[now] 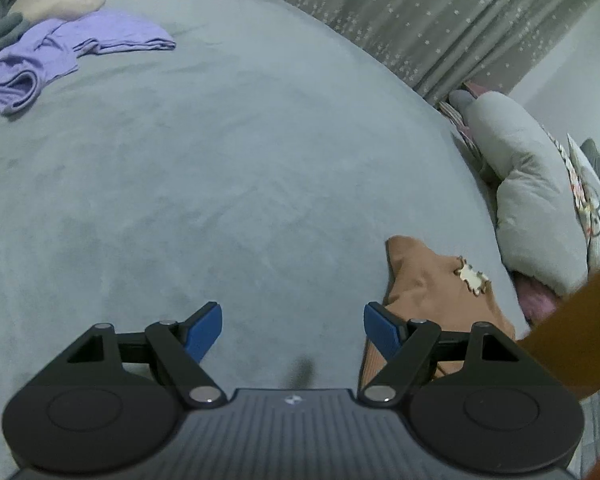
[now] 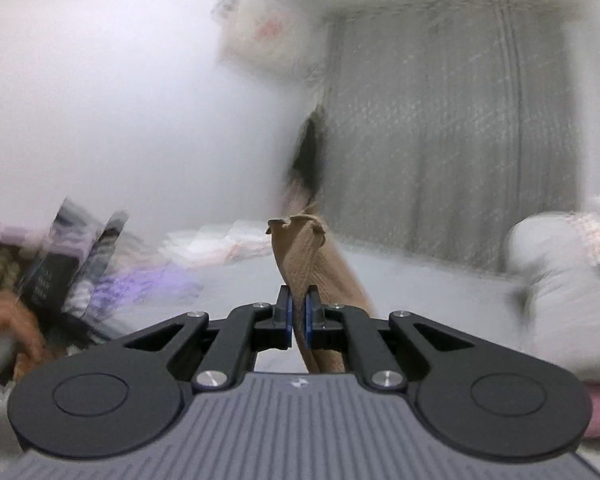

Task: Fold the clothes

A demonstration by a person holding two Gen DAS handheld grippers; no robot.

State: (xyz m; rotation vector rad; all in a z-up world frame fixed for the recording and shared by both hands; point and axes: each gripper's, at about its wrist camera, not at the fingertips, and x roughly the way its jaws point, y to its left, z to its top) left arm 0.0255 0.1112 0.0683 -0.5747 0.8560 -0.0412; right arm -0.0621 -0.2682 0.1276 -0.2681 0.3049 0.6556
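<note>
The bed (image 1: 220, 160) is covered in a matt grey cloth with a soft, brushed nap. The brown garment (image 1: 428, 280) is a ribbed knit, matt, with a pale patch sewn on. The purple garment (image 1: 60, 52) is thin, smooth cloth, creased. The curtain (image 1: 420, 12) is dull grey fabric speckled with small light marks. The pillow (image 1: 532, 184) looks like soft, padded cloth. The left gripper (image 1: 293, 330) has matt black plastic arms, shiny metal pins and blue textured fingers (image 1: 204, 332).
</note>
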